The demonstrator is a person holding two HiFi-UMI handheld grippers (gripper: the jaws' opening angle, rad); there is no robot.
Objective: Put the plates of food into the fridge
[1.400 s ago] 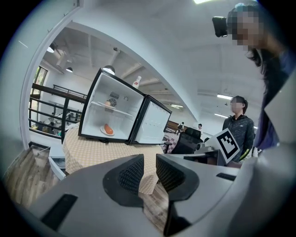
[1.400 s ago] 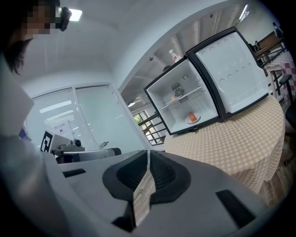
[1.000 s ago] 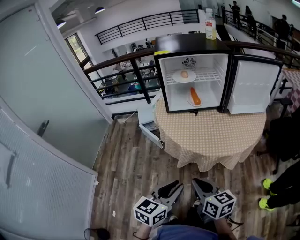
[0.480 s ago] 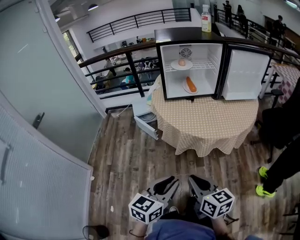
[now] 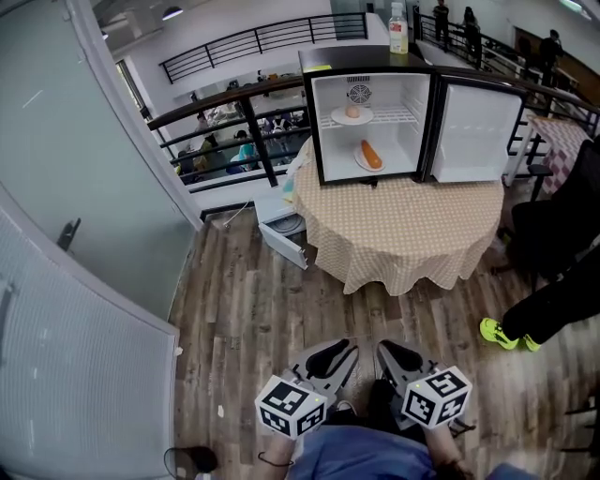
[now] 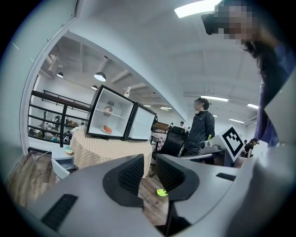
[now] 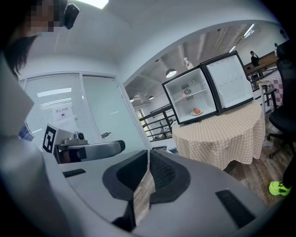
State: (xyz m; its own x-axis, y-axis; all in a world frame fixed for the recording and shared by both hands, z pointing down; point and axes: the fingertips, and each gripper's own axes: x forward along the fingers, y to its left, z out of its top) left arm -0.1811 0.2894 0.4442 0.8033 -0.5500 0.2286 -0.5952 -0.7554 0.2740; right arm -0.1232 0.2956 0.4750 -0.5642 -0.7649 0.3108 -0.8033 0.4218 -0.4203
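A small black fridge [image 5: 367,112] stands open on a round table with a checked cloth [image 5: 403,234], its door [image 5: 478,131] swung to the right. Inside it, a white plate with a bun [image 5: 352,114] rests on the upper shelf and a plate with an orange roll [image 5: 370,157] lies on the bottom. Far from the table, low in the head view, my left gripper [image 5: 343,351] is open with nothing between its jaws, and my right gripper [image 5: 390,350] is shut and empty. The fridge [image 6: 113,118] also shows in the left gripper view, and the fridge [image 7: 194,95] in the right gripper view.
A bottle [image 5: 398,28] stands on the fridge top. A black railing [image 5: 234,98] runs behind the table, and a glass wall [image 5: 56,187] lines the left. A white box [image 5: 281,230] sits beside the table. A person's leg with a neon-green shoe [image 5: 502,333] and a black chair [image 5: 553,225] are at right.
The fridge and table have shrunk and drawn further off in the head view as I back away over the wooden floor. Both grippers stay low in front of me, unchanged in opening.
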